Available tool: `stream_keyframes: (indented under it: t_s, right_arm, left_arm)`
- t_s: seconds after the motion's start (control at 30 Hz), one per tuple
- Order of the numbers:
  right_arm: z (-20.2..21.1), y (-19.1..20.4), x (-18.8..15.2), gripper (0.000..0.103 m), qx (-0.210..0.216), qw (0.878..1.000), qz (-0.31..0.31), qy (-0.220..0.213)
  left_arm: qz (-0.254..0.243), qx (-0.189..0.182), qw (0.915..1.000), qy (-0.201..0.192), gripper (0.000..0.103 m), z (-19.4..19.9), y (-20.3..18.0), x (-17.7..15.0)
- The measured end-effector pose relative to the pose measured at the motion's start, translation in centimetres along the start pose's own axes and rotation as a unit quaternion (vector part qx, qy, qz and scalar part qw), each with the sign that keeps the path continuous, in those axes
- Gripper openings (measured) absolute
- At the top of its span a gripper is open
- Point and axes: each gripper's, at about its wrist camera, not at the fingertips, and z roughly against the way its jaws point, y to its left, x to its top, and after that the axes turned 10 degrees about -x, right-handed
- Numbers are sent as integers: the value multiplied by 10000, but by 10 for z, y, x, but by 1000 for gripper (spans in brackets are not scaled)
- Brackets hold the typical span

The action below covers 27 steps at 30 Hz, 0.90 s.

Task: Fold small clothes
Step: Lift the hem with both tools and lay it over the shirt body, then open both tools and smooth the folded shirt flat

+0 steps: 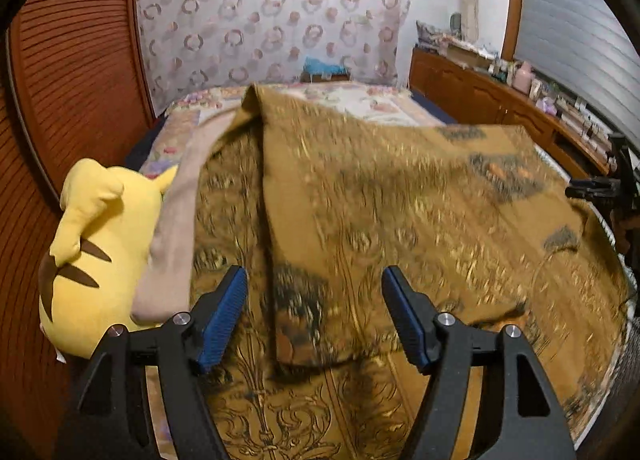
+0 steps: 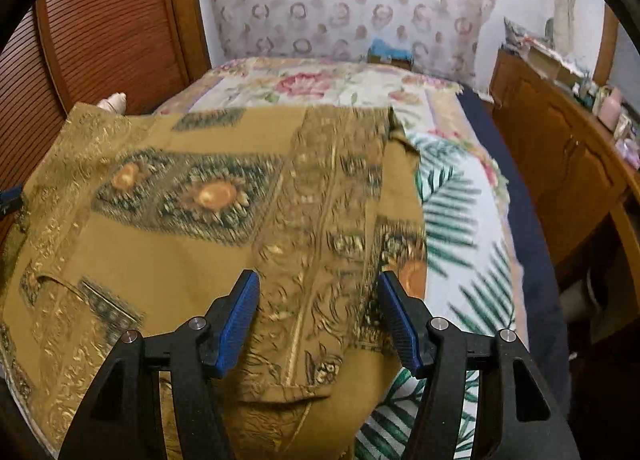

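1. Mustard patterned garment (image 2: 192, 220): spread on the bed (image 2: 460, 196), one side flap folded inward at 12 o'clock, apparently laid flat for the next fold.
2. Left gripper (image 1: 314, 312): jaws well apart, holding nothing, poised over the cloth.
3. Right gripper (image 2: 318, 316): likewise parted, empty.
4. Yellow plush toy (image 1: 92, 260): at 9 o'clock, beside the garment.

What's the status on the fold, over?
Left gripper open, empty. Right gripper open, empty. Mustard patterned garment spread on bed, sleeve folded in. Yellow plush toy against its left edge.
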Motion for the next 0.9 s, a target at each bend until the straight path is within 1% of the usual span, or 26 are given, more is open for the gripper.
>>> stream_keyframes:
  t_s: [0.1, 0.23, 0.33, 0.4, 0.43, 0.53, 0.7, 0.83, 0.9]
  right_arm:
    - [-6, -3, -1, 63, 10, 10000, -20, 90]
    - [-4, -1, 0, 65, -31, 10000, 24, -13]
    - [-1, 2, -7, 70, 4, 9999, 99, -71]
    - [-4, 3, -11, 73, 52, 9999, 83, -74]
    - [-6, 4, -12, 77, 75, 9999, 121, -72]
    - [-8, 9, -15, 85, 72, 9996, 265, -34]
    - [-8, 11, -22, 91, 59, 9996, 292, 5]
    - [-6, 11, -26, 98, 7, 9996, 261, 76]
    - [-6, 11, -27, 99, -14, 9995, 268, 143]
  left_arm:
    - [-5, 11, 9998, 200, 71, -10, 0, -6]
    - [-18, 77, 9992, 393, 71, -20, 0, -11]
    - [-35, 98, 9988, 488, 72, -23, 0, -11]
    - [-56, 93, 9983, 571, 77, -26, -1, -12]
    - [-109, 88, 9981, 600, 80, -27, -3, -12]
    - [-124, 90, 9980, 612, 81, -27, -3, -12]
    - [-130, 66, 9979, 624, 83, -28, -2, -12]
    - [-140, 50, 9979, 638, 85, -29, -1, -11]
    - [-140, 44, 9978, 643, 86, -30, 0, -11]
